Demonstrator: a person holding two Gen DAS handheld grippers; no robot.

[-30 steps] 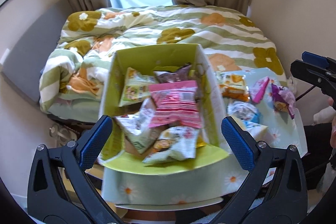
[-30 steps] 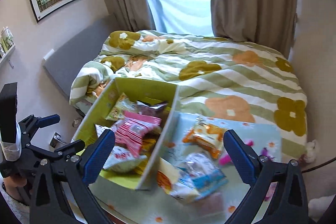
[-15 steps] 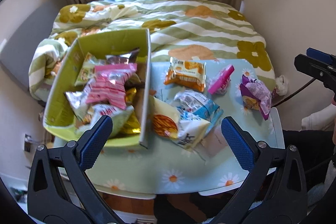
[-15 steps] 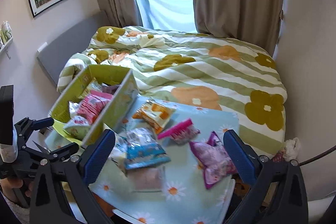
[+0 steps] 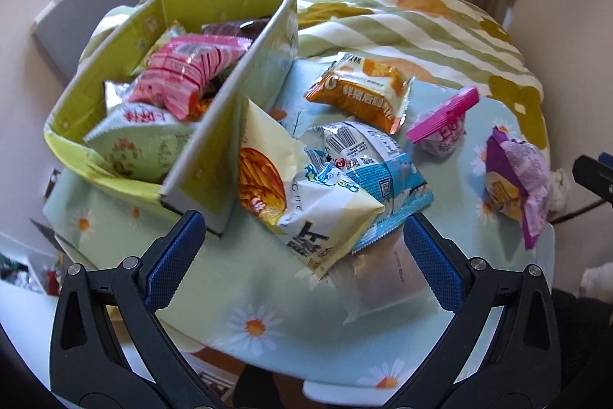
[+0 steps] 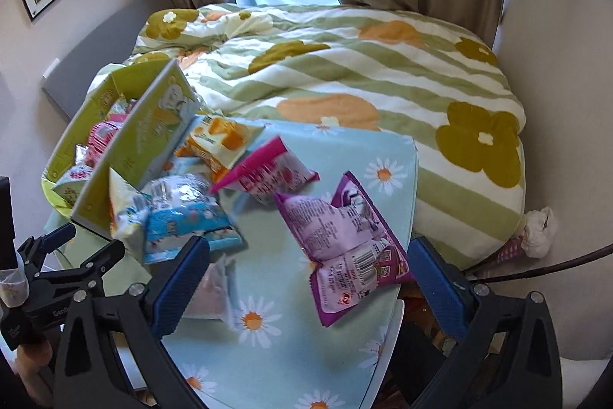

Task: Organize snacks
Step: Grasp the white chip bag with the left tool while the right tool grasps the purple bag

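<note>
The left tool (image 5: pixel 299 257), its blue-padded fingers spread wide and holding nothing, hovers low over the near edge of the bench (image 5: pixel 245 298), which wears a pale blue daisy-print cloth. Just ahead of it, between the fingers, lies the cream and white crinkled foil snack bag printed with orange sticks (image 5: pixel 302 196), leaning on the blue and white foil packet (image 5: pixel 367 163) behind it. Ahead and to the left stands the green open-topped cardboard box (image 5: pixel 214 156), already holding several packets. The right tool (image 6: pixel 306 280) is likewise wide apart and empty, with the purple and lilac foil snack pouch (image 6: pixel 345 248) lying between its fingers. Farther ahead of it lie the pink-topped small packet (image 6: pixel 268 171) and the orange and white foil packet (image 6: pixel 222 140), the latter close to the box wall. These bags look light, puffed with air, and slippery; their contents are probably brittle, so a hard squeeze across the belly may crush them or let the bag squirt free. The flat crimped end seam, or a gentle pinch across a narrow edge, seems the safer hold.
</note>
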